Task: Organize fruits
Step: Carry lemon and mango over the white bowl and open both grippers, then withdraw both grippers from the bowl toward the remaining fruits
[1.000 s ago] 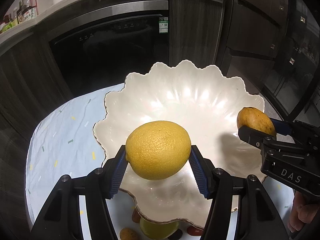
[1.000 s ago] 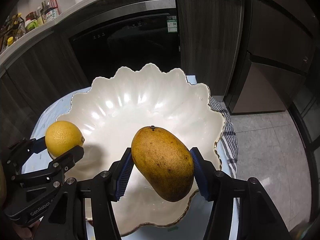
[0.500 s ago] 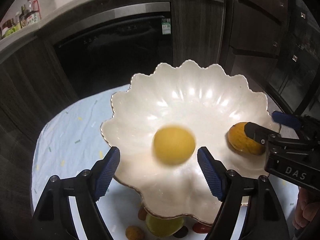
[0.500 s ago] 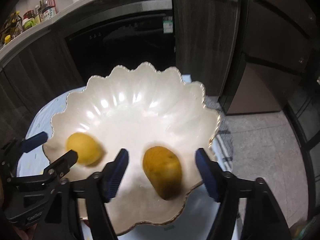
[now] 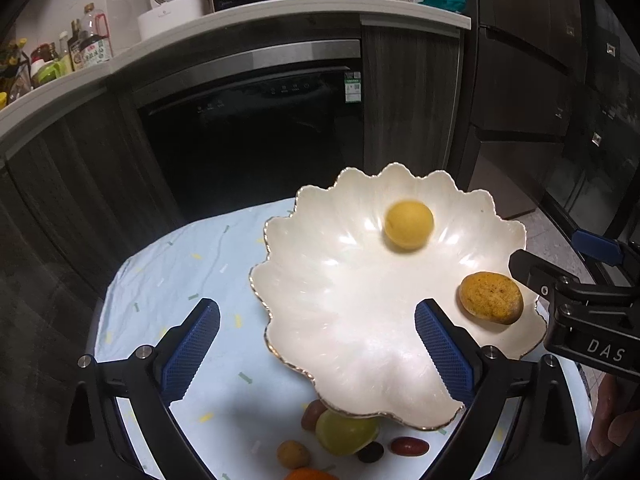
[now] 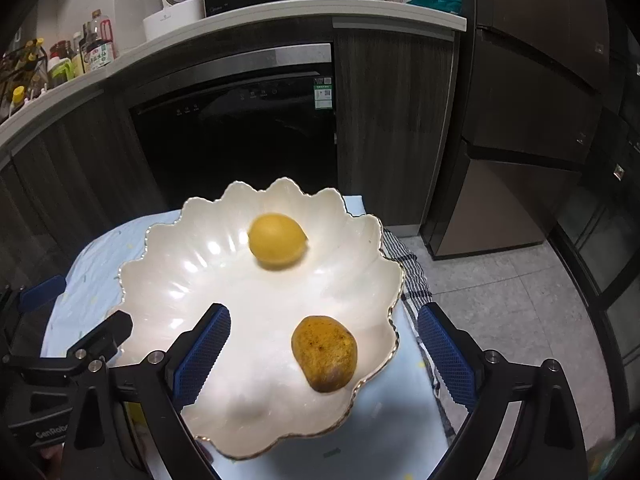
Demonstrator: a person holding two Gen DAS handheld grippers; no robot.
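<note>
Left gripper (image 5: pixel 316 344) and right gripper (image 6: pixel 324 354) had just opened wide, empty; lemon (image 5: pixel 409 224) and mango (image 6: pixel 324 354) lay released in the bowl (image 5: pixel 340 360). Smaller fruits (image 5: pixel 346 432) remained outside.

- The bowl (image 5: pixel 360 360) stands on the surface (image 5: pixel 160 280), toward its right side in the left wrist view.
- The lemon (image 5: pixel 409 224) lies in the bowl near its far rim; its outline is smeared, so whether it lies still cannot be told.
- The mango (image 5: pixel 491 298) lies in the bowl at its right edge, nearer than the lemon and well apart from it.
- Several small fruits (image 5: pixel 346 432) lie on the surface before the bowl, partly under its near rim.
- A striped cloth (image 6: pixel 412 276) lies on the surface just right of the bowl.
- Behind the surface stands a dishwasher (image 5: pixel 256 136) under a counter (image 5: pixel 240 32).
</note>
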